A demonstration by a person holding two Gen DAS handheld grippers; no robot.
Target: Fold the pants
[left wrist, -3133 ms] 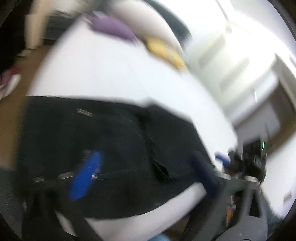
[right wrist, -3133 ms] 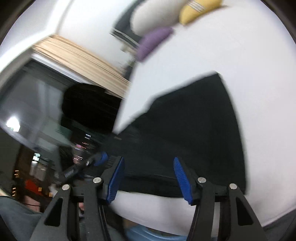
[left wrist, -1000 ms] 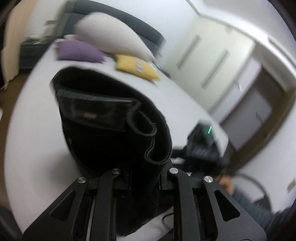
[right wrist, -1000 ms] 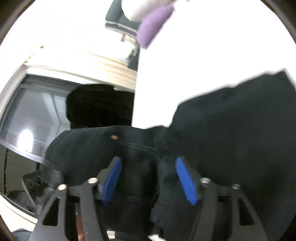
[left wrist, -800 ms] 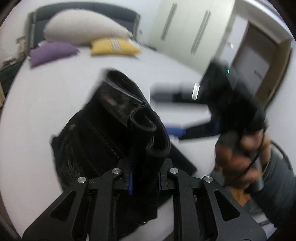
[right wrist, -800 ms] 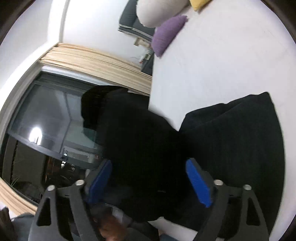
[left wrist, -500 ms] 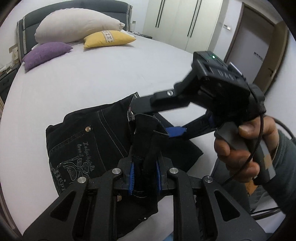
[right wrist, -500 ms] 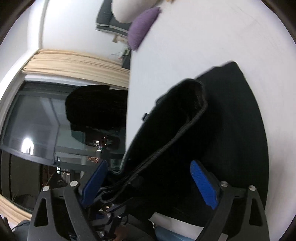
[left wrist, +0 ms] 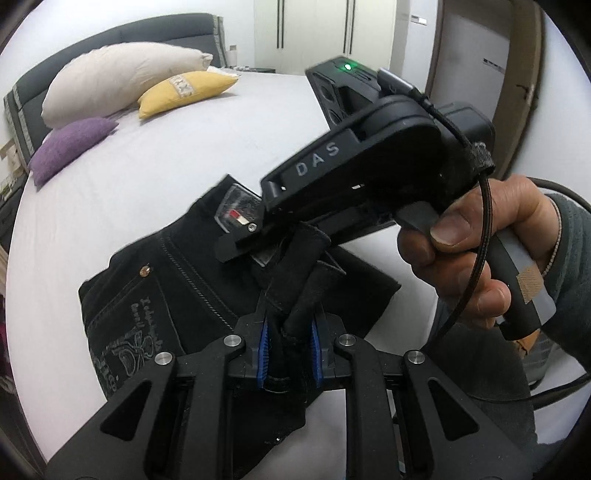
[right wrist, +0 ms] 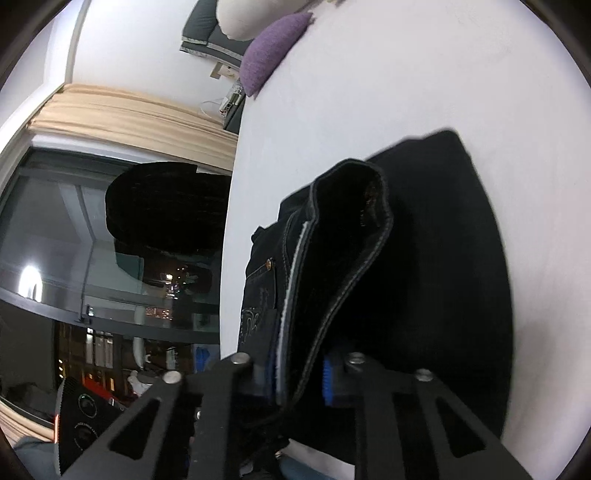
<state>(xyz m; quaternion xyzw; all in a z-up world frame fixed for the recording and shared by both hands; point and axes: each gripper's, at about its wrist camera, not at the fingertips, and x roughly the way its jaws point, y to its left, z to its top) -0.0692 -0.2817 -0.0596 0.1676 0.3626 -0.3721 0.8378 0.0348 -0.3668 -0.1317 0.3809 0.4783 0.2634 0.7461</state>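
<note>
Black denim pants (left wrist: 177, 295) spread on near edge of white bed (left wrist: 221, 122), waistband pinched up between both grippers: left gripper (left wrist: 289, 350) below, right gripper (right wrist: 301, 373) from the right. Three pillows (left wrist: 122, 74) against grey headboard (left wrist: 110, 37) behind.

The pants (left wrist: 177, 291) were black, with pale stitching and light embroidery on a back pocket. The bed (left wrist: 155, 155) was covered in white. Against its dark grey headboard (left wrist: 122, 35) lay a cream pillow (left wrist: 118, 79), a yellow cushion (left wrist: 186, 90) and a purple cushion (left wrist: 70, 146). The left hand-held gripper (left wrist: 289, 347) was black with blue pads (left wrist: 263, 350); the right hand-held gripper (right wrist: 300, 374) looked the same, partly hidden.
</note>
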